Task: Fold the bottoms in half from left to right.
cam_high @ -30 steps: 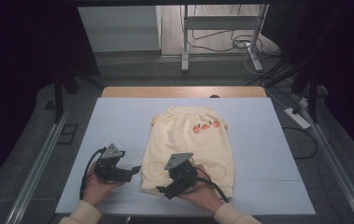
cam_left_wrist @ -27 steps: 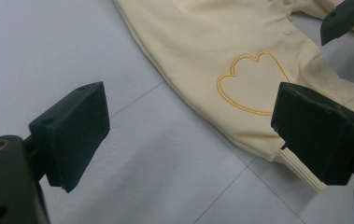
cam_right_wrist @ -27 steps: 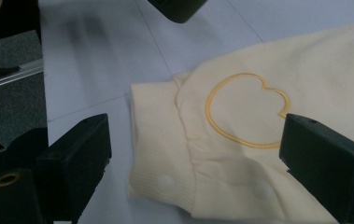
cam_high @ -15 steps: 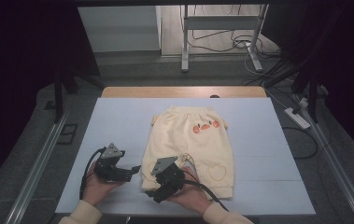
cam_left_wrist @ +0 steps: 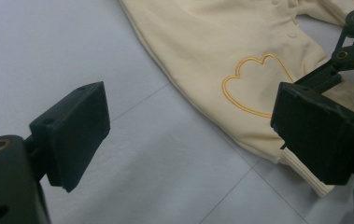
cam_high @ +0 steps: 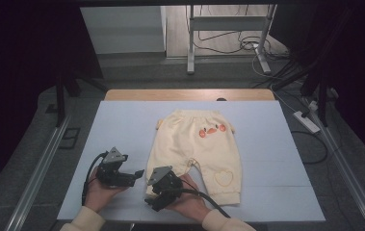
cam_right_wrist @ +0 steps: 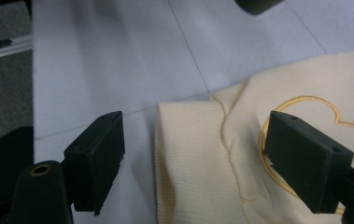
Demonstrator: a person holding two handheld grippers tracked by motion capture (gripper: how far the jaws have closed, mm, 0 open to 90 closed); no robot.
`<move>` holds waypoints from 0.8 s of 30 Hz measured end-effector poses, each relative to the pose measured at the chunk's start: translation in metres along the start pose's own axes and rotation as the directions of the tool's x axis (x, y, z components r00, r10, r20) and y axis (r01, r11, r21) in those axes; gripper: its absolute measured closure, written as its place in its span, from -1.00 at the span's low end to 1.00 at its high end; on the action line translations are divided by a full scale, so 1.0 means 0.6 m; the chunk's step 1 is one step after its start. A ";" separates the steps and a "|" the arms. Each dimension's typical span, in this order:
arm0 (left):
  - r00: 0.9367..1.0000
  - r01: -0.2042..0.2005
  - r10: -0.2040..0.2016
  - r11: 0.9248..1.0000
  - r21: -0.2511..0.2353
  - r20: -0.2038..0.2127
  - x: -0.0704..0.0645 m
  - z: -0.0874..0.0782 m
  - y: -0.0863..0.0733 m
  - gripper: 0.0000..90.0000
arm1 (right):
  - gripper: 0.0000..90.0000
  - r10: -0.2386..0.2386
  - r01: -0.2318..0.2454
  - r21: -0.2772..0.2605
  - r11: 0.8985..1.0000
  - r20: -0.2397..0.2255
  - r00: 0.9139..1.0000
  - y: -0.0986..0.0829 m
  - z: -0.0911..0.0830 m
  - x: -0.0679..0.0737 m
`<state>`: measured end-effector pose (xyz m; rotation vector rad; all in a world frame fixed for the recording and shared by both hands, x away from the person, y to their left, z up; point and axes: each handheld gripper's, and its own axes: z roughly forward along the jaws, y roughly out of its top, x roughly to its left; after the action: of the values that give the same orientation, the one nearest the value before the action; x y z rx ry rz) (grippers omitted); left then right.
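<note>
We have a pair of cream baby trousers (cam_high: 200,150) lying flat on the pale blue counter (cam_high: 276,192), waistband away from us and legs running toward us, so their long axis points straight at our hands. The right hand-held gripper (cam_high: 152,198) sits at the hem of the near left leg, jaws wide, straddling the ribbed cuff (cam_right_wrist: 188,158), which lies just ahead between them. The left hand-held gripper (cam_high: 136,174) hangs beside that same leg's outer edge, also wide open and holding nothing. The right one is nearer the cuff. The fabric looks soft and knitted, with an orange-stitched heart outline (cam_left_wrist: 254,84) above the hem.
</note>
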<state>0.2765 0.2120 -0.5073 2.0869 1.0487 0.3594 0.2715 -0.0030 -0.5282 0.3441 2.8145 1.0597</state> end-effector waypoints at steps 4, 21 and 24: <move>1.000 -0.001 0.001 1.000 0.000 0.001 0.001 0.000 0.000 -0.74 | -0.46 -0.019 0.019 0.016 1.000 0.022 1.000 -0.002 0.001 0.001; 1.000 -0.011 0.011 1.000 0.000 0.001 0.001 0.003 0.001 -0.73 | 0.68 -0.052 0.050 0.034 0.998 0.081 0.995 -0.007 -0.021 -0.009; 1.000 -0.012 0.012 1.000 -0.001 0.001 0.002 0.004 0.002 -0.73 | 0.71 -0.047 0.045 0.025 0.999 0.074 0.996 -0.007 -0.025 -0.010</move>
<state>0.2792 0.2112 -0.5083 2.0929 1.0353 0.3651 0.2741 -0.0172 -0.5198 0.3124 2.7573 0.9845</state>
